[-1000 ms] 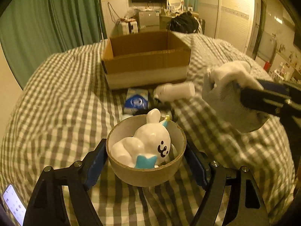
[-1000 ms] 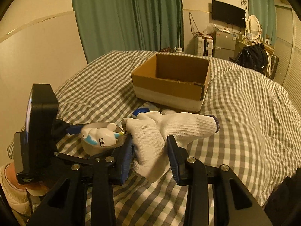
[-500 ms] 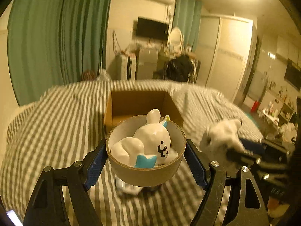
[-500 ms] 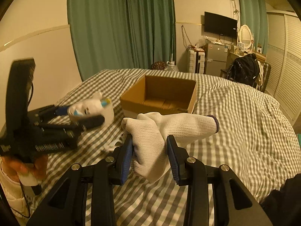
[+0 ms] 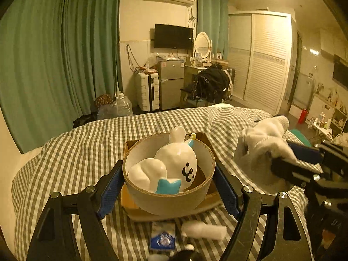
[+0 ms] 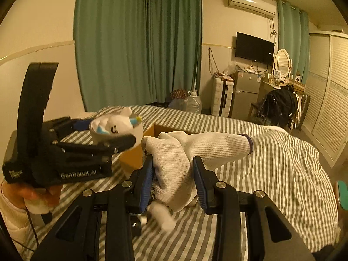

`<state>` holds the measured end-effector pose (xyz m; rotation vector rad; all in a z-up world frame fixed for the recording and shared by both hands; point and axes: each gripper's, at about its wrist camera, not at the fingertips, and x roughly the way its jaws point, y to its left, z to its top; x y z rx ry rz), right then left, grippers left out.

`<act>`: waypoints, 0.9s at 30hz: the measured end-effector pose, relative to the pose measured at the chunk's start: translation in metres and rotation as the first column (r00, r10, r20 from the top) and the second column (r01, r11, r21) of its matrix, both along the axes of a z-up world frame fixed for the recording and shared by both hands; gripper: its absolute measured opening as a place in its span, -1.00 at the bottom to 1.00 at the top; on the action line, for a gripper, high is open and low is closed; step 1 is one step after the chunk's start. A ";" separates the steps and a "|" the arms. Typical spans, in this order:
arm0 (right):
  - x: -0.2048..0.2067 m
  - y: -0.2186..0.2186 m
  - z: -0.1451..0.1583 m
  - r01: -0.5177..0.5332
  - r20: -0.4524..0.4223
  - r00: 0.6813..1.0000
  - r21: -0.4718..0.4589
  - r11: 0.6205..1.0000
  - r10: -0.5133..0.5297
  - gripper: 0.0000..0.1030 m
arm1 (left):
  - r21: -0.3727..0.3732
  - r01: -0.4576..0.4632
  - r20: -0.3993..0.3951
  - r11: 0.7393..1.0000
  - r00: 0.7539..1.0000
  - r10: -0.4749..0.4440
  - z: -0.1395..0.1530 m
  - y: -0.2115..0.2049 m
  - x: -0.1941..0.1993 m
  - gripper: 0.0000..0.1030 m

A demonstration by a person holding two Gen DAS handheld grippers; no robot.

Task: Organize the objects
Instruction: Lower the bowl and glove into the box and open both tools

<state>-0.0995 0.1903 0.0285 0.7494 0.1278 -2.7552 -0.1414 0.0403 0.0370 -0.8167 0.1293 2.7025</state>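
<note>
My left gripper (image 5: 168, 180) is shut on a round cardboard tub (image 5: 169, 200) that holds a white rabbit figurine (image 5: 174, 165) with a blue patch. The tub hangs in the air over a brown cardboard box (image 5: 128, 198) on the checked bed. My right gripper (image 6: 173, 178) is shut on a bunched white knit glove (image 6: 195, 150), also lifted, near the box (image 6: 132, 156). In the right wrist view the left gripper (image 6: 117, 140) with the tub (image 6: 117, 130) is at the left. The glove (image 5: 261, 145) shows at the right of the left wrist view.
A blue-and-white packet (image 5: 163, 236) and a white roll (image 5: 203, 230) lie on the grey checked bedcover (image 5: 76, 152) in front of the box. A small white bottle (image 6: 162, 214) lies under the glove. A person's hand (image 6: 28, 193) holds the left gripper. Curtains, fridge and wardrobe stand beyond the bed.
Both grippers have risen from the bed and moved toward the box, each still holding its object. The tub now hangs over the box; the packet and roll are left behind below.
</note>
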 end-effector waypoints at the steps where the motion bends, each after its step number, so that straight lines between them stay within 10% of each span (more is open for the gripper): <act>1: -0.008 0.000 0.000 0.002 0.002 1.000 0.000 1.000 -0.002 -0.32 | -0.004 0.001 0.008 1.000 1.000 -0.001 -0.004 0.002 -0.009 0.58; 18: -0.177 0.000 -0.078 -0.001 0.167 0.986 -0.010 1.000 0.002 -0.32 | -0.093 0.024 0.172 0.995 0.985 -0.008 -0.115 0.016 -0.137 0.58; 27: -0.184 0.000 -0.095 -0.005 0.223 0.975 -0.056 0.998 0.018 -0.16 | -0.087 0.041 0.249 0.995 0.968 -0.018 -0.133 0.016 -0.147 0.69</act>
